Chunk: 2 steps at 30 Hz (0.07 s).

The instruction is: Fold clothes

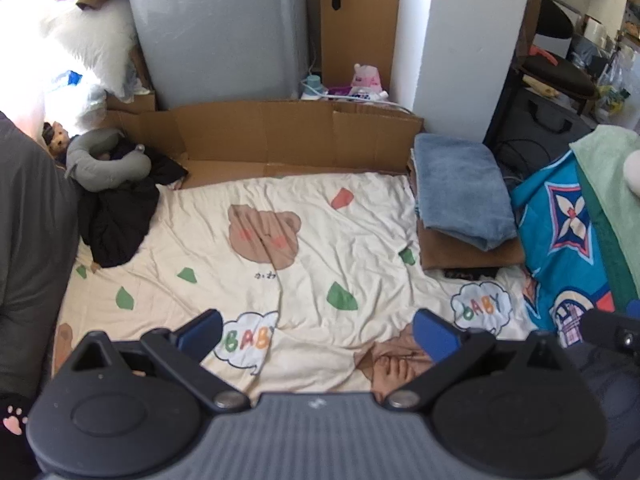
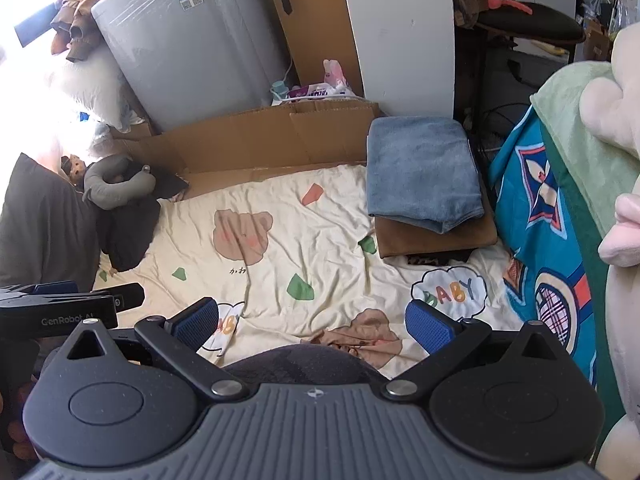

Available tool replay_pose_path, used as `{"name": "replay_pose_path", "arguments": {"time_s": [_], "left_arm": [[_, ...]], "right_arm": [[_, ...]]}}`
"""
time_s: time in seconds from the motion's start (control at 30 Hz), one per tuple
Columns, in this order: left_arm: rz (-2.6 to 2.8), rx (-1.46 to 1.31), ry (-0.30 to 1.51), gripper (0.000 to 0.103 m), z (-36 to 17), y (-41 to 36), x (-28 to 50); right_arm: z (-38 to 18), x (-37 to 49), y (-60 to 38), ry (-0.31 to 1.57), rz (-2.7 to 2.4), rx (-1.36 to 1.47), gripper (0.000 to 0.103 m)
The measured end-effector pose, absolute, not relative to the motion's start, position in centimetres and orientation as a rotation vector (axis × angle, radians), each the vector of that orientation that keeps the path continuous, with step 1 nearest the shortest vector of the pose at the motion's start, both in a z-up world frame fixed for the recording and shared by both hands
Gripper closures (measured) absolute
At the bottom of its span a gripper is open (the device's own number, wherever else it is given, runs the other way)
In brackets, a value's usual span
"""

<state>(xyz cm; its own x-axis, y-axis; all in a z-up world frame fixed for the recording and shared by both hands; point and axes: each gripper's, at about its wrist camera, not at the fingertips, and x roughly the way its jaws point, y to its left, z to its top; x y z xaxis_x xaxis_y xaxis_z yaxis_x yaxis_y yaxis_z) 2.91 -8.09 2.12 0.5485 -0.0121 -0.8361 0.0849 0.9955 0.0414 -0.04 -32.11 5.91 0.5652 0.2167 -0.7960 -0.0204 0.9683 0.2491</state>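
L gripper (image 1: 318,332) & R gripper (image 2: 312,322) agape (empty)

Blue towel (image 2: 422,168) folded atop brown garment (image 2: 440,240)

Folded blue towel (image 2: 422,172) lies on brown cloth (image 2: 436,240) beside cream sheet (image 2: 304,240).

Bright window light (image 2: 24,8), white pillar (image 1: 468,32)
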Motion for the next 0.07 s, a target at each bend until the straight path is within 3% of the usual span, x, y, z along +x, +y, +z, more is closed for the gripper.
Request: {"name": "replay_pose_path", "arguments": {"time_s": [0.07], "left_arm": [[-0.059,0.075,0.994,0.001,2.13,-8.08,2.94]], "right_arm": [[5.79,0.07,-32.25,0.965,0.14,0.231,0.0]]}}
